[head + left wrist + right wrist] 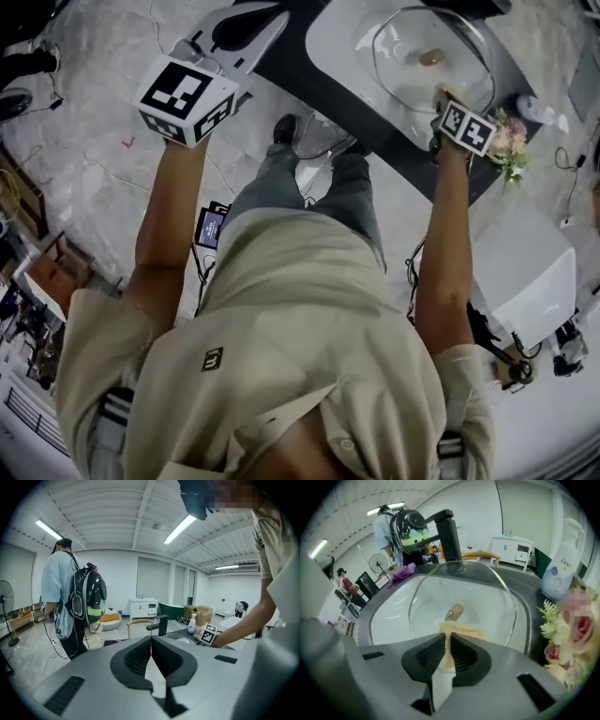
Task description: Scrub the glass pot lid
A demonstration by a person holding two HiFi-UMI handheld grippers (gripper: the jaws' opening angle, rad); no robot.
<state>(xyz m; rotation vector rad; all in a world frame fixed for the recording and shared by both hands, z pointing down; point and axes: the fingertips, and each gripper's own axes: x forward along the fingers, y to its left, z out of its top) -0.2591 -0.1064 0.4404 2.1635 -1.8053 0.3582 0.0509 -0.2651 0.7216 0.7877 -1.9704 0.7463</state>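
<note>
Your right claw [448, 641] is shut almost fully, its jaws pinching a yellowish scrubbing pad [461, 631] that pokes out past the tips. The pad appears to rest on the near edge of the glass pot lid [440, 590], which lies in the white sink [389, 616] at 1 o'clock from where you stand.

Your left claw [151, 644] has its jaws together on nothing and hangs in the air at 11 o'clock, well apart from the sink.

To scrub well, hold the pinch firm so the pad cannot slip out. Press lightly, since nothing pins the lid and it may slide or rock in the basin. Work in small circles from the rim at 6 o'clock towards the wooden knob [454, 612], then round it. The idle left claw could steady the far rim.

Count: one lid, one knob, one pad, one black tap [449, 531] at 12 o'clock, one soap bottle [559, 573] at 2 o'clock, one bunch of flowers [569, 630] at 3 o'clock, two claws.
</note>
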